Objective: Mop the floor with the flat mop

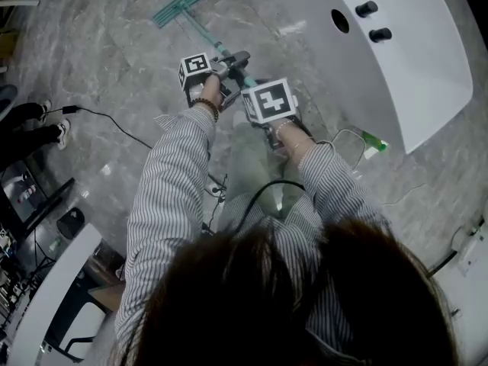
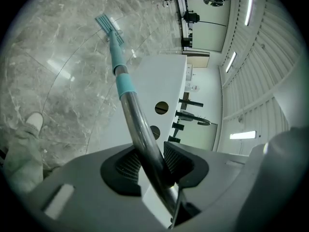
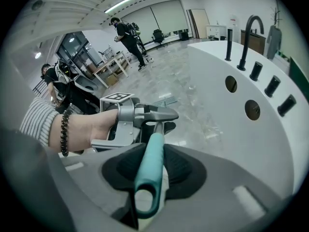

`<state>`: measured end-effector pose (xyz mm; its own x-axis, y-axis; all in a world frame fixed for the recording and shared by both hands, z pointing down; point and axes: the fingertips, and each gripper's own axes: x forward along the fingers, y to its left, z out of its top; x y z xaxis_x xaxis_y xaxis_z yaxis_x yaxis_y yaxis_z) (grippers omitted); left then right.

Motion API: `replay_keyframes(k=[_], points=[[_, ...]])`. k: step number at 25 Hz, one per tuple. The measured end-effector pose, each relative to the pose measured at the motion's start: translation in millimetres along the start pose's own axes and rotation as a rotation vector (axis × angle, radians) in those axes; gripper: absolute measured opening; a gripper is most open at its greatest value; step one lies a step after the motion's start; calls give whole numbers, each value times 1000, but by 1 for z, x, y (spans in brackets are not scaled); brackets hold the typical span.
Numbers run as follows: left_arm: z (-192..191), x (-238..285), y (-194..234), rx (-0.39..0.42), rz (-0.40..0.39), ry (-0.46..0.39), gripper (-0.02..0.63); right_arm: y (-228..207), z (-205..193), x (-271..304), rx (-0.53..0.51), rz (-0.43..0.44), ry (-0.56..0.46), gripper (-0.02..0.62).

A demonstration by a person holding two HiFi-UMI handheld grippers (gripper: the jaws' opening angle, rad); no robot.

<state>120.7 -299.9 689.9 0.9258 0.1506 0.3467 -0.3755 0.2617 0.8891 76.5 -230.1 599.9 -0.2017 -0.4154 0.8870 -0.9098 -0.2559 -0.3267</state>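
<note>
Left gripper (image 2: 150, 164) and right gripper (image 3: 150, 167) share the flat mop (image 1: 204, 30), whose head (image 1: 177, 8) lies on the marble floor (image 1: 99, 44) ahead of us, beside the white tub (image 1: 412, 59). We judge the stroke goes best with the head kept flat and both hands travelling together. Left jaws, narrowly apart, pinch the metal pole (image 2: 137, 122); right jaws pinch the teal end grip (image 3: 153, 149).

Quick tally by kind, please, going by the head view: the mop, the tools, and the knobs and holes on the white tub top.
Teal flat mop with metal handle: 1
Grey tools clamped on its handle, left tool and right tool: 2
Short black round knobs on the white curved tub: 3
Round holes in the tub top: 2
Total: 8
</note>
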Motion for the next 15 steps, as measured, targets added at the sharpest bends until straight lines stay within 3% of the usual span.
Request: replay_keyframes(k=[15], points=[[-224,51,51,-91,-73,-152,118,-85,-201,-105,-139,39,73,114]])
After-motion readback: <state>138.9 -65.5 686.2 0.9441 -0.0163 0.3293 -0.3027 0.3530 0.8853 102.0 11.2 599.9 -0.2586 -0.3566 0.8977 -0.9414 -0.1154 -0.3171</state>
